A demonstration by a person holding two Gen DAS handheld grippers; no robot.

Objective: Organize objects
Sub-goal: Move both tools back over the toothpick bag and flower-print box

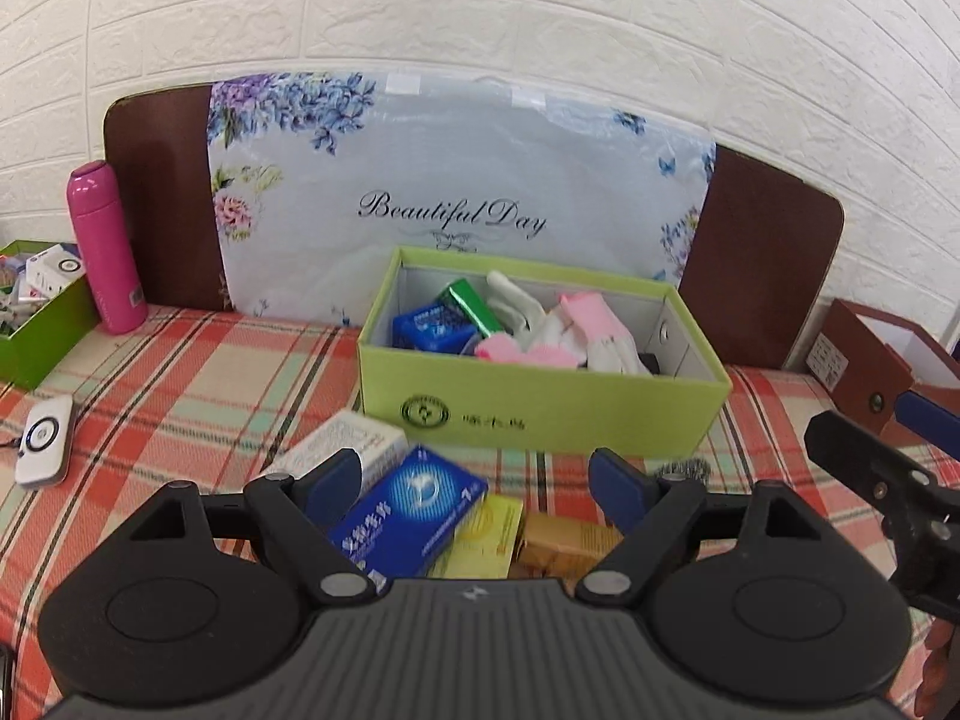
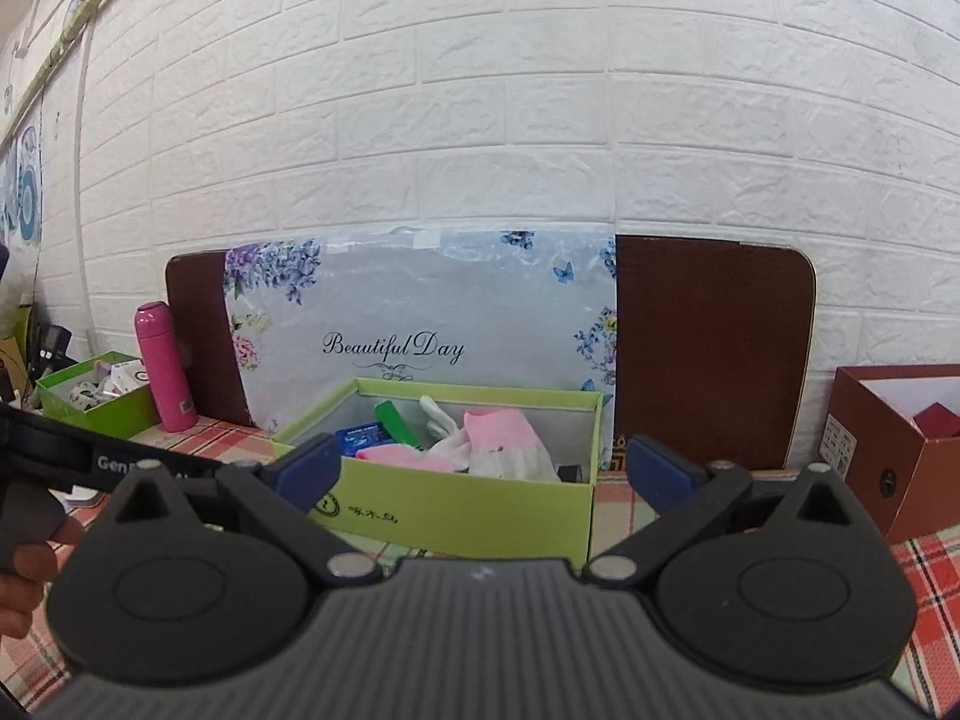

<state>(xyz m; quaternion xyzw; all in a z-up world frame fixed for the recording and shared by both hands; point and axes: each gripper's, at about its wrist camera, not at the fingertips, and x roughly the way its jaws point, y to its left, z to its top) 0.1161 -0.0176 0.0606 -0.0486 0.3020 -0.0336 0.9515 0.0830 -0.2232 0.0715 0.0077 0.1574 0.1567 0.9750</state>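
An open green box [image 1: 540, 408] stands on the plaid cloth and holds a blue pack, a green bar and pink-and-white gloves [image 1: 576, 324]. My left gripper [image 1: 477, 480] is open, low over small boxes in front of it: a blue box [image 1: 408, 516], a white box [image 1: 348, 444], a yellow box [image 1: 486, 534] and a tan box [image 1: 570, 540]. The blue box lies between the fingers, apart from the pads. My right gripper [image 2: 480, 468] is open and empty, held higher, facing the green box [image 2: 468, 510].
A pink bottle [image 1: 105, 246] and a second green box [image 1: 36, 312] with small items stand at the left. A white device [image 1: 45, 438] lies on the cloth. A brown box [image 2: 888, 438] stands at the right. A floral board [image 1: 456, 204] leans against the wall.
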